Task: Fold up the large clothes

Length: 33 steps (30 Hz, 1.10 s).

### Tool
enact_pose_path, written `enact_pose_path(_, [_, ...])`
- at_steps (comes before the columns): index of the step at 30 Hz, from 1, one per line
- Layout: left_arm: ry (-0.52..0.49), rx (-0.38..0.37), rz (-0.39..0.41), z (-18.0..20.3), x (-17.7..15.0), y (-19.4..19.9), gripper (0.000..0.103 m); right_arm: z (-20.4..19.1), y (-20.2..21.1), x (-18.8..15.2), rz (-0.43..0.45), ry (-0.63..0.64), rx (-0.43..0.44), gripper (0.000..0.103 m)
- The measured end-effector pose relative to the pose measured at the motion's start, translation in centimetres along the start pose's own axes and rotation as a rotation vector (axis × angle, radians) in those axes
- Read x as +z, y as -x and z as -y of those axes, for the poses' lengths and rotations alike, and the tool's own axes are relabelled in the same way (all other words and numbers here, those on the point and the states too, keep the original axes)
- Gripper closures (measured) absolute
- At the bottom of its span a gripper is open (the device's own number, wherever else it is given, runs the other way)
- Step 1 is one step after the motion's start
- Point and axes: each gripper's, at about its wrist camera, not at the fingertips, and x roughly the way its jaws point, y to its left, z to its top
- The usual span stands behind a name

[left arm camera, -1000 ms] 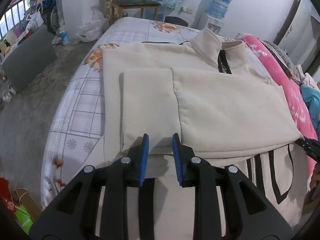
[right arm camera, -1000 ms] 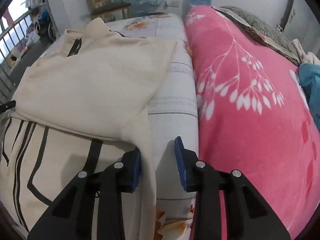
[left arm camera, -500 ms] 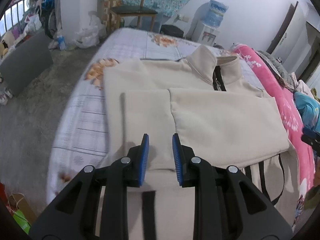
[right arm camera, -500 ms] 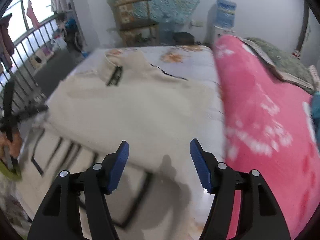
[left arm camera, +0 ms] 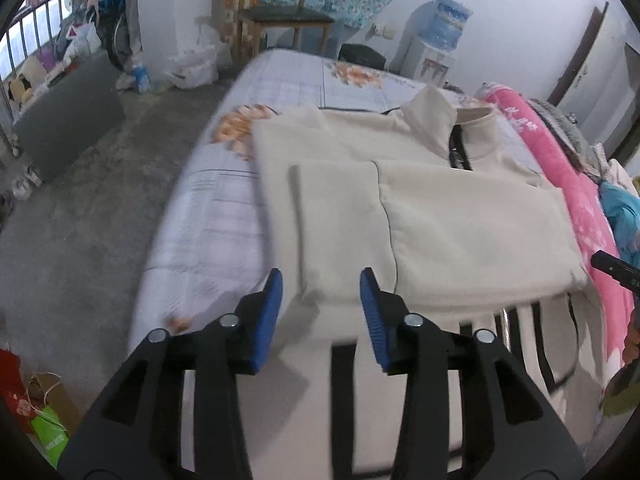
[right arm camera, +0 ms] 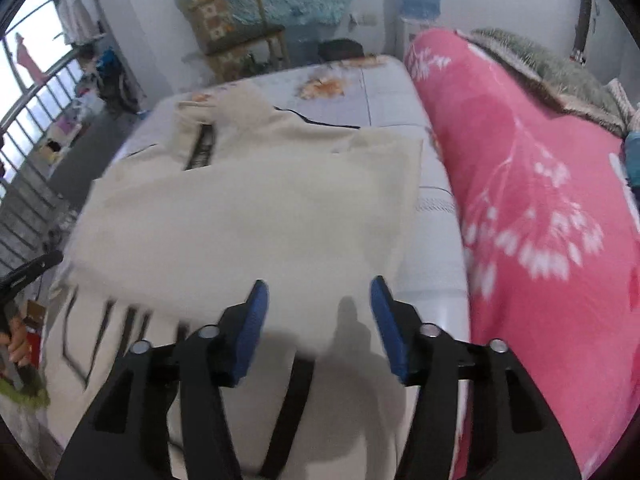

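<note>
A cream jacket (left arm camera: 472, 232) with black stripes and a zipped collar lies flat on the bed, both sleeves folded across its chest. My left gripper (left arm camera: 320, 280) hovers above the folded left sleeve's cuff (left arm camera: 336, 224). Its jaws are opening and nothing is between them. In the right wrist view the jacket (right arm camera: 260, 208) fills the middle, blurred. My right gripper (right arm camera: 319, 286) hangs over the jacket's lower right part. Its jaws stand wide and are closing slightly, with nothing between them. The jacket's hem lies under both grippers.
The bed's checked sheet (left arm camera: 224, 216) shows to the left of the jacket, with bare floor (left arm camera: 80, 200) beyond it. A pink flowered blanket (right arm camera: 540, 200) runs along the bed's right side. A chair (left arm camera: 288, 16) and a water dispenser (left arm camera: 440, 40) stand by the far wall.
The left gripper has widened its jaws and lifted back from the sleeve cuff. The right gripper has opened wide, risen, and swung from the sleeve's edge to over the jacket.
</note>
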Motion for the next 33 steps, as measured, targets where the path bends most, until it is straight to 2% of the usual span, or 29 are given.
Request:
enact_pose_path(2, [-0.012, 0.004, 0.014, -0.9, -1.8, 2.5, 0.059, -0.2, 2.4, -2.3, 0.008, 0.010, 0.006, 0.036])
enact_pose_path(6, [0.007, 0.022, 0.003, -2.8, -6.4, 6.1, 0.057, 0.4, 5.4, -7.2, -0.011, -0.043, 0.047, 0.034])
enact_pose_path(9, [0.023, 0.028, -0.026, -3.5, -10.8, 7.8, 0.057, 1.2, 7.1, -11.5, -0.015, -0.097, 0.017, 0.034])
enact_pose_path(11, [0.019, 0.044, -0.017, -3.5, -13.6, 9.2, 0.057, 1.6, 8.0, -14.2, -0.018, -0.125, -0.019, 0.034])
enact_pose_path(14, [0.012, 0.083, -0.004, -3.4, -16.9, 10.4, 0.057, 2.1, 8.6, -17.2, -0.027, -0.162, -0.023, 0.034])
enact_pose_path(16, [0.019, 0.097, -0.011, -3.5, -18.5, 10.6, 0.057, 2.3, 8.7, -18.9, -0.039, -0.175, -0.029, 0.034])
enact_pose_path(20, [0.073, 0.073, -0.047, -3.9, -21.5, 10.0, 0.057, 1.9, 8.6, -21.6, -0.049, -0.177, -0.061, 0.034])
enact_pose_path(24, [0.074, 0.094, -0.024, -3.6, -22.8, 10.7, 0.059, 1.5, 9.3, -22.9, -0.043, -0.164, -0.080, 0.035])
enact_pose_path(28, [0.071, 0.139, -0.014, -3.4, -23.1, 10.7, 0.072, 0.6, 9.3, -23.4, -0.047, -0.137, -0.077, 0.057])
enact_pose_path(30, [0.082, 0.118, -0.013, -3.3, -23.1, 10.7, 0.082, -0.1, 8.8, -23.5, -0.068, -0.121, -0.053, 0.066])
enact_pose_path(32, [0.085, 0.109, -0.007, -3.0, -23.0, 10.7, 0.090, -0.7, 8.2, -23.6, -0.075, -0.088, -0.093, 0.082])
enact_pose_path(33, [0.074, 0.122, 0.001, -2.8, -23.1, 10.7, 0.094, -0.8, 8.0, -23.7, -0.074, -0.081, -0.105, 0.086])
